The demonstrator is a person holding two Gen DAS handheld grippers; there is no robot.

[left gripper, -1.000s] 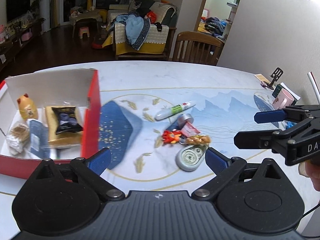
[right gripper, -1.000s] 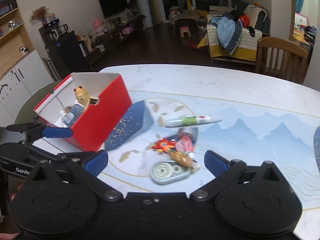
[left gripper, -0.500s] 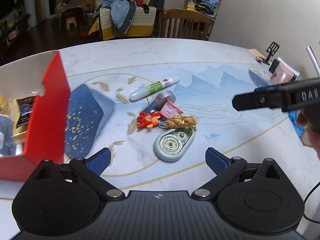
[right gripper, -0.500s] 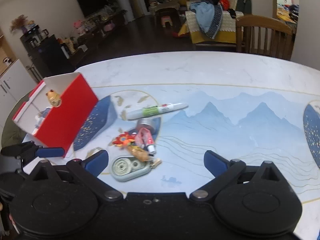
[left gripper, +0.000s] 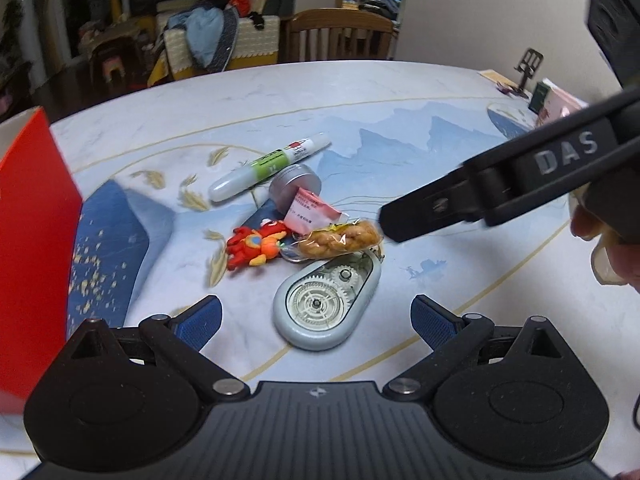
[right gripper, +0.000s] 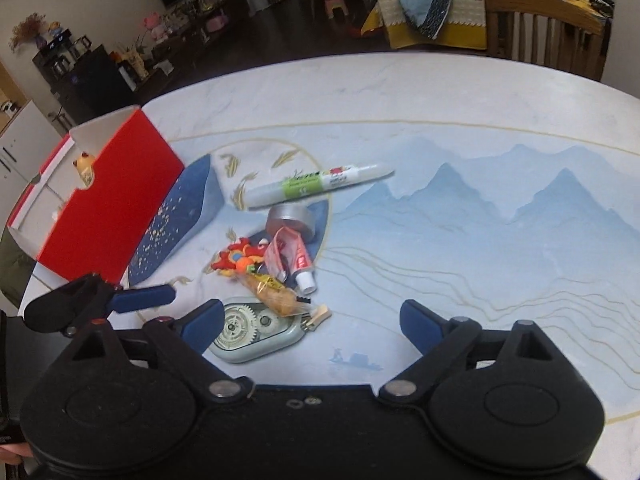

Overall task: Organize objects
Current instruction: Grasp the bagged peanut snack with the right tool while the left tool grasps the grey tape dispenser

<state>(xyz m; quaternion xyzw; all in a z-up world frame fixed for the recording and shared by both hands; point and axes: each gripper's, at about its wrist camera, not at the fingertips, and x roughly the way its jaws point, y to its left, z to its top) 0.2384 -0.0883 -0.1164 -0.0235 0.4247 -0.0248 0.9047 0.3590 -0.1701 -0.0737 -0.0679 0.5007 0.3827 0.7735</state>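
Left gripper (left gripper: 316, 318) wide, empty, near grey oval gear-windowed correction tape dispenser (left gripper: 326, 306); right gripper (right gripper: 310, 320) wide, empty; red cardboard box (right gripper: 108, 204) far left.

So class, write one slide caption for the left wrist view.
Open left tool hovers near correction tape, beside toy, snack and marker.

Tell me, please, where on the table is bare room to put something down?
Free: the table right of the marker and small tube, over the mountain print, and the far strip toward the chair. Crowded: the pile from round tin to tape dispenser, beside the red box.
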